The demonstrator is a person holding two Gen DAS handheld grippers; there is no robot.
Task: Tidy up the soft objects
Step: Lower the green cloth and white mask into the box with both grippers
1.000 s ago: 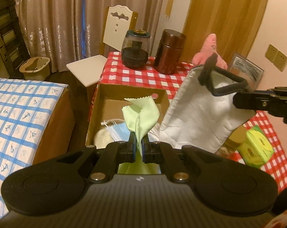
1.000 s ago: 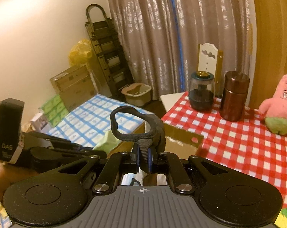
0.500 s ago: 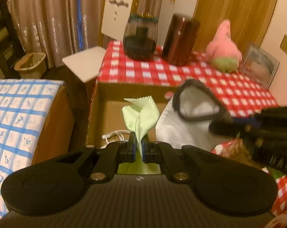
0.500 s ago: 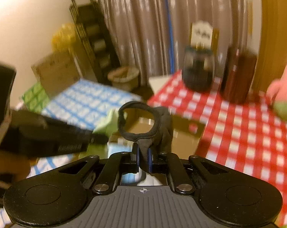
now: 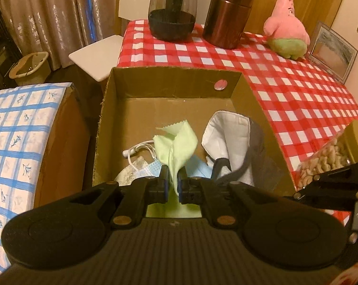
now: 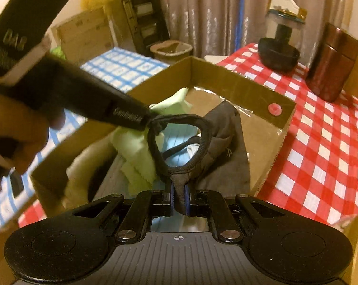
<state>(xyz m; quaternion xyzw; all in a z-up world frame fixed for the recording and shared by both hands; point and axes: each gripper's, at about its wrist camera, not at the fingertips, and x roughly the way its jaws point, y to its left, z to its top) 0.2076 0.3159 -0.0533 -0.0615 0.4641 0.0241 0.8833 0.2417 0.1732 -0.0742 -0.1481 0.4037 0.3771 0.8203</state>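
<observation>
The green cloth [image 5: 179, 147] is pinched between the left fingers [image 5: 173, 186], which are just starting to part, the fabric still caught between their pads; it stands up in a crumpled peak over the near half of the cardboard box [image 5: 174, 80]. At the cloth's 3 o'clock, just beside it, the grey mask [image 5: 228, 137] hangs inside the box with its white lining facing the left camera. The right fingers [image 6: 179, 201] are closed tight on the mask's edge where its black ear loop [image 6: 179, 142] begins, and the loop stands open above them. In the right view the tip of the left tool touches the loop at its 10 o'clock, and a hand [image 6: 20, 128] grips that tool at 9 o'clock. Under the cloth, on the box floor, lie a blue mask [image 5: 153, 168] and a white cable [image 5: 136, 150]. The box sits at the left edge of the red-checked surface [image 5: 297, 99]. On it, beyond the box at 12 o'clock, stand a glass jar [image 5: 171, 11] and a brown canister [image 5: 228, 14]; a pink plush [image 5: 285, 35] and a picture frame [image 5: 331, 54] are at 2 o'clock, and a jar of cashews [image 5: 331, 152] is at 3 o'clock. A blue-checked bed [image 5: 20, 130] lies at 9 o'clock.
</observation>
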